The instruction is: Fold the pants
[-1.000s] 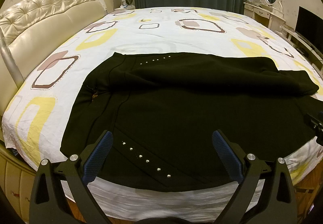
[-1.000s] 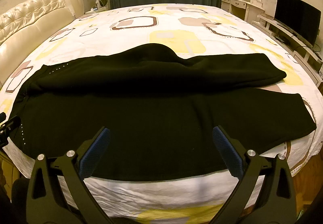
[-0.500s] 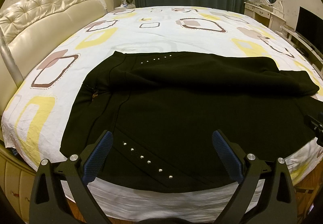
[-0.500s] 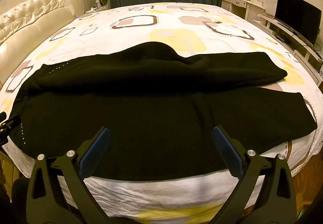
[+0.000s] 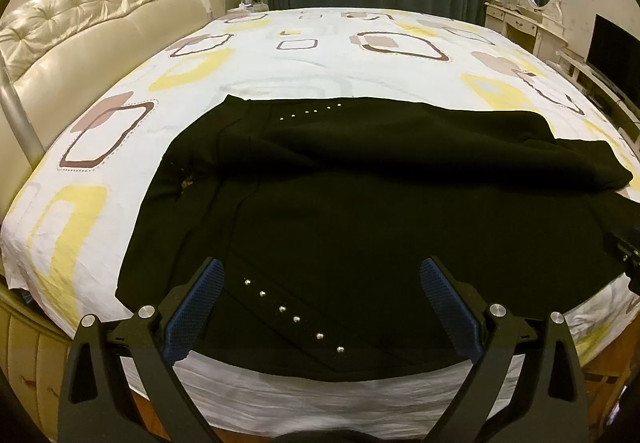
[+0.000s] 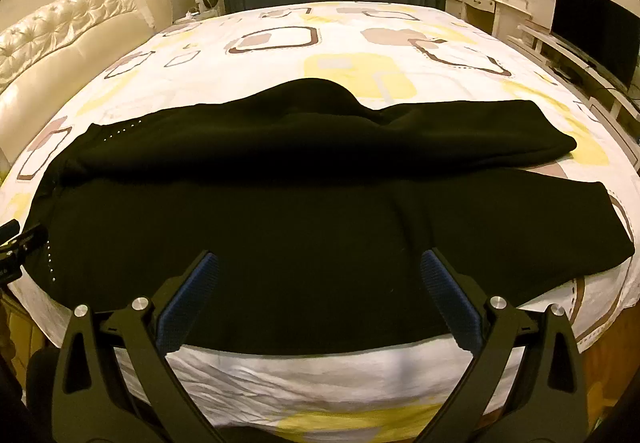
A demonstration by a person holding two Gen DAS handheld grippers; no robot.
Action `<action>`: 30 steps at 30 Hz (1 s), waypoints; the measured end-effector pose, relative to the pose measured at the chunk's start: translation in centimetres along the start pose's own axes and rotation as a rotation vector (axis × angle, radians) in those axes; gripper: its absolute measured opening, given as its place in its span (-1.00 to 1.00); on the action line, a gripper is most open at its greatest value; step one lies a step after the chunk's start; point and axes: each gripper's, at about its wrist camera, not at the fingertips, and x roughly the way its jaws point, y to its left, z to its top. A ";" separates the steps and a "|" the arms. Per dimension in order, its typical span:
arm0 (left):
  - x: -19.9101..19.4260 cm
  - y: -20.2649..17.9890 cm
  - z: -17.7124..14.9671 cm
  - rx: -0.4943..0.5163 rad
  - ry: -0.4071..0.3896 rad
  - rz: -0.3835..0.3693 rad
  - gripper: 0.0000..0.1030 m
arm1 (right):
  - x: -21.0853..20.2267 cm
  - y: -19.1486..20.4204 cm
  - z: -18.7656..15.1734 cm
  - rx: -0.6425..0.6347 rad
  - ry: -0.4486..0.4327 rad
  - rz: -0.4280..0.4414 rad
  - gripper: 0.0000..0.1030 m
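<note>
Pants [image 5: 360, 211] spread across bed [image 5: 320, 63]

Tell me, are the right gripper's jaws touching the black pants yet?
Cannot tell. In the right wrist view the right gripper is wide open over the black pants, pinching nothing, but no view shows a gap or contact.

We see our left gripper [image 5: 320, 307] as two black angular fingers, each lined inside with a ribbed blue pad [image 5: 192, 317] and carrying two round silver screws on its outer link. Our right gripper [image 6: 320, 305] shows the same black frame, blue pads, silver screws.
</note>
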 end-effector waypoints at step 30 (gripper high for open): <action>18.0 15.8 15.6 0.046 0.242 -0.193 0.90 | 16.9 4.6 19.6 -0.368 0.332 0.472 0.64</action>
